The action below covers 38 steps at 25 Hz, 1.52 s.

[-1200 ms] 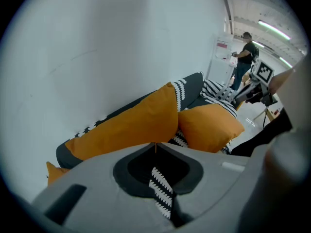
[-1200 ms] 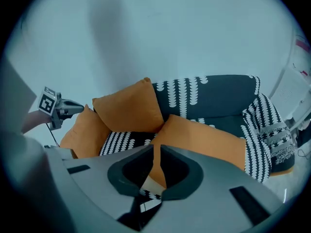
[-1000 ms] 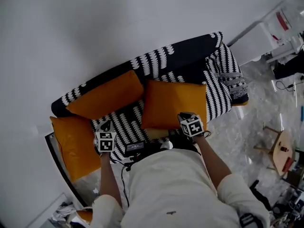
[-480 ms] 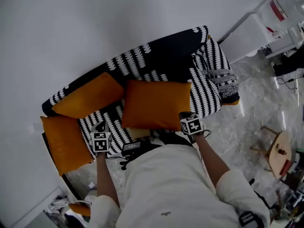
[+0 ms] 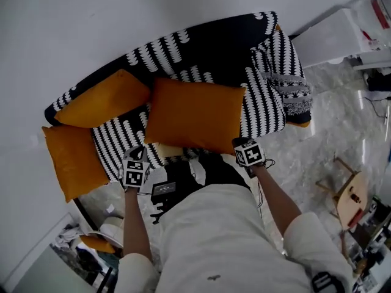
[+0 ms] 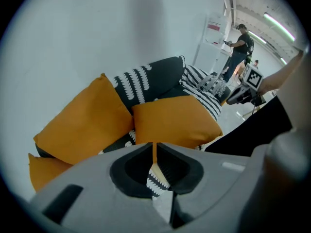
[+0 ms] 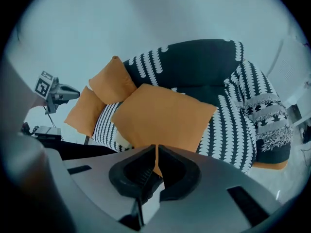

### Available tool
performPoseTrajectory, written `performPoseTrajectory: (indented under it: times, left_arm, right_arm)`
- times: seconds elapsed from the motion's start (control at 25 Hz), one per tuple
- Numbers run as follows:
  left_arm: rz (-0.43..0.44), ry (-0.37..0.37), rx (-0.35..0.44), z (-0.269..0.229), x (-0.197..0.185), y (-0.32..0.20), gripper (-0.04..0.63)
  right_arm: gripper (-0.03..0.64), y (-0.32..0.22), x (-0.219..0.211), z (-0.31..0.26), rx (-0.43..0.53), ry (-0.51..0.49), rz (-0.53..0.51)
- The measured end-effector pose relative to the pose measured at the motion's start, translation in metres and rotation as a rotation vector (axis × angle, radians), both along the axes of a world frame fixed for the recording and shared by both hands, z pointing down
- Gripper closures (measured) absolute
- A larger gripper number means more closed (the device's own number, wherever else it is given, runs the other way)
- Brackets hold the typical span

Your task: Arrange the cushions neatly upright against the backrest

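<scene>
Both grippers are held low in front of the sofa (image 5: 263, 102), off the cushions. Left gripper (image 5: 136, 162) has its fingers together with only a thin slit between them and nothing in it; the same goes for the right gripper (image 5: 243, 146).

The middle cushion (image 5: 195, 115) lies on the seat, not upright. Its front edge is at the seat's front edge, just beyond both grippers, and its back edge points toward the backrest (image 5: 201, 44). The left cushion (image 5: 104, 99) leans tilted on the backrest at the sofa's left end, with one corner touching the middle cushion. The end cushion (image 5: 73, 160) is at the left arm, hanging past the sofa edge.

Open room:
- A striped seat patch is bare between the left cushion and the end cushion.
- A wider bare strip lies right of the middle cushion, up to the right arm.
- The backrest behind the middle cushion is uncovered.

A fringed throw (image 5: 292, 93) is draped on the right arm. A stool (image 5: 349, 200) stands on the floor well right of the sofa.
</scene>
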<state>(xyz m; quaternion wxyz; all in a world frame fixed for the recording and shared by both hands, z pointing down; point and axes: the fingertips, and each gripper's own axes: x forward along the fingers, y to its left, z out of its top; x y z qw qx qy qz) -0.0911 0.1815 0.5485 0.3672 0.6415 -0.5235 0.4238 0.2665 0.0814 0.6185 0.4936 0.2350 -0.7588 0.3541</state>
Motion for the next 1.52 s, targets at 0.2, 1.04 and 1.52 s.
performPoseTrajectory:
  times: [0.2, 1.04, 1.52]
  left_arm:
    - [0.003, 0.057, -0.103, 0.031, 0.011, 0.021, 0.575]
    - [0.160, 0.147, -0.260, 0.201, -0.003, 0.009, 0.317]
    - [0.286, 0.104, -0.332, 0.257, 0.006, -0.018, 0.287]
  right_arm:
    - [0.594, 0.025, 0.002, 0.030, -0.063, 0.068, -0.083]
    - [0.409, 0.069, 0.013, 0.119, -0.070, 0.328, -0.069]
    - [0.371, 0.052, 0.007, 0.181, -0.099, 0.410, -0.069]
